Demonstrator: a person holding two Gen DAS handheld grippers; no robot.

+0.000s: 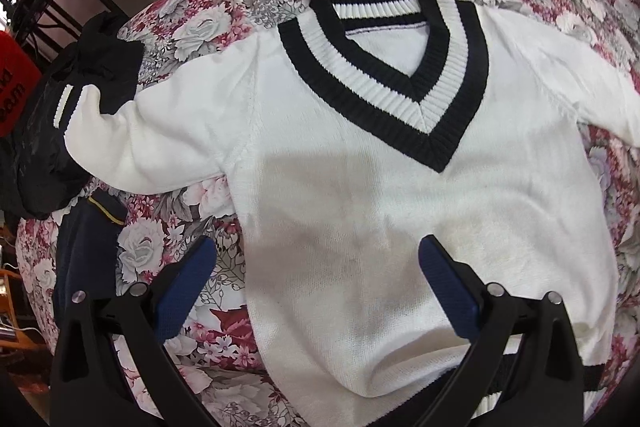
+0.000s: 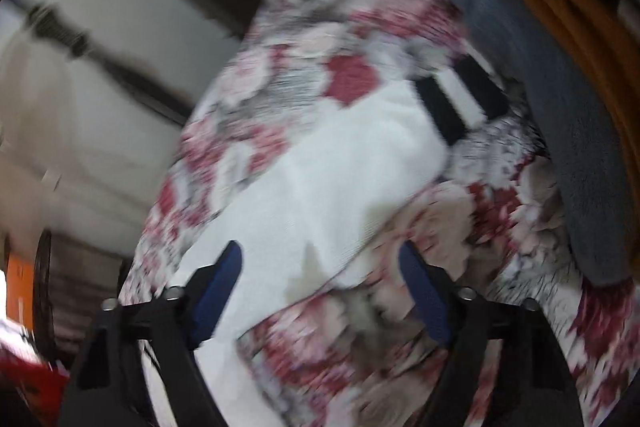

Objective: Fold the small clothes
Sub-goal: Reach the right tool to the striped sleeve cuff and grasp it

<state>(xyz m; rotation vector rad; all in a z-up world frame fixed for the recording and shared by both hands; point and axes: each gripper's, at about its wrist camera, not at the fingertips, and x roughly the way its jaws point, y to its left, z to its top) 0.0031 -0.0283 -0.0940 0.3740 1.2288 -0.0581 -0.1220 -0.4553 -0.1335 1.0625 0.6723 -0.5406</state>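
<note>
The white sweater [image 1: 360, 167] lay face up and spread flat on the flowered bedspread [image 1: 208, 11], its black-and-white V-neck collar [image 1: 400, 83] toward the far edge and its striped hem toward the near edge. Both sleeves stretched out sideways. One sleeve's cuff [image 1: 68, 107] rested against a heap of dark clothing [image 1: 48, 147] at the side edge of the bedspread; the other sleeve [image 2: 340, 179] ran out toward the opposite edge, ending in a black-and-white cuff [image 2: 460, 103].

No fold showed anywhere on the garment, so I judged the task to be at its start: the sleeves needed bringing in over the body and the body then doubling, all of it left to do.

The left gripper [image 1: 316, 267] hung over the lower body of the sweater, jaws wide, one pad above the knit and the other above the bedspread beside it, holding nothing. The right gripper [image 2: 320, 267] hovered over the upper part of the outstretched sleeve, its jaws apart and empty, though that view was blurred. A grey garment [image 2: 560, 147] lay past the cuff near the edge, and a navy one [image 1: 88, 247] sat near the left gripper.
</note>
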